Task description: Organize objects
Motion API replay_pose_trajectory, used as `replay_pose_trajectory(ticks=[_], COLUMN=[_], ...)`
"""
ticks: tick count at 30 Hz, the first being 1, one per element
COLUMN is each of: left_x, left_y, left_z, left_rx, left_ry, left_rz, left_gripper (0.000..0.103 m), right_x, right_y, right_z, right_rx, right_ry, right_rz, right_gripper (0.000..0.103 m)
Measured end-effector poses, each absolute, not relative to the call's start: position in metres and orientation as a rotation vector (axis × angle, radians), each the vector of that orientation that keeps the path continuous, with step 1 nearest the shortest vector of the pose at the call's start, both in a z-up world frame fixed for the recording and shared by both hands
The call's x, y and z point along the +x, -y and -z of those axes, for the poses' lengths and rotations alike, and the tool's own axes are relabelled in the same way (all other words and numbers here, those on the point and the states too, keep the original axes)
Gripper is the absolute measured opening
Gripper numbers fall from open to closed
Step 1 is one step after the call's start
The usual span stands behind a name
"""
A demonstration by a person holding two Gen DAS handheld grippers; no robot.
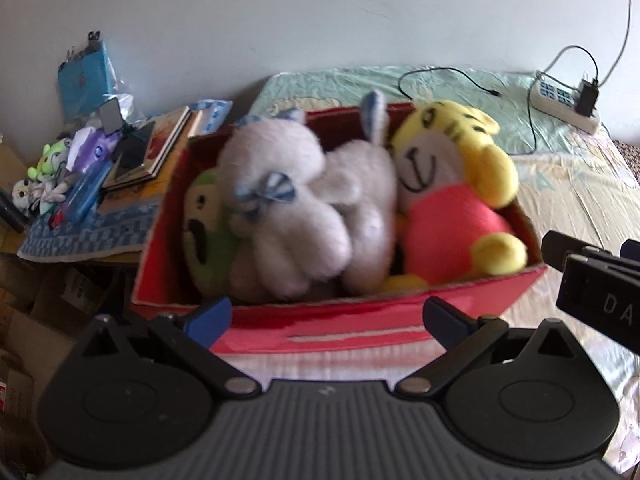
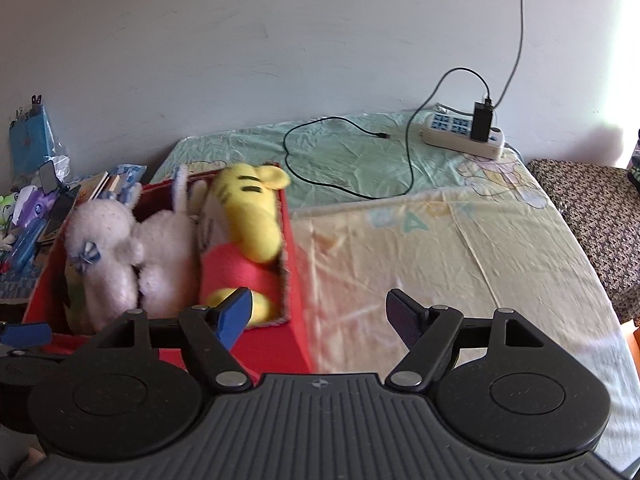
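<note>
Both tongs, left gripper point(image 1: 327, 318) and right gripper point(image 2: 319, 312), are being held spread and empty; red box point(image 1: 320, 328) of plush toys point(image 1: 308, 208) is being kept just ahead.

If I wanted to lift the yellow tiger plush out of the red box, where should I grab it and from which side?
Probably the yellow tiger plush's raised arm, coming from above on the red box's right side: it sticks up past the rim, with the white plush crowding the left.

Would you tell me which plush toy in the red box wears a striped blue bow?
The white plush rabbit, lying between the green plush and the yellow tiger.
</note>
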State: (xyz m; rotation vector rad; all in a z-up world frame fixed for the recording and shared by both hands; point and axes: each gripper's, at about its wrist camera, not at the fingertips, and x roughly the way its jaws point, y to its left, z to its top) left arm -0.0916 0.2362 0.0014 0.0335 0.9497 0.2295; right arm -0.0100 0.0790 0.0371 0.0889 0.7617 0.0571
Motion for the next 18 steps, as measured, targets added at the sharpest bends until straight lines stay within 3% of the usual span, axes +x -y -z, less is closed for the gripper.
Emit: replay_pose_trajectory(ticks=[18], left_x=[-0.086], left_y=[-0.303], left_z=[-0.017], left_rx=[0.024], left_ry=[-0.903], left_rz=[-0.257], left_gripper=[0.102], right_x=[0.010], right_y=[-0.138], right_z=[-0.048], right_rx=[0.071], right_ry=[-0.773], right_rz=[-0.072], right_gripper=[0.077])
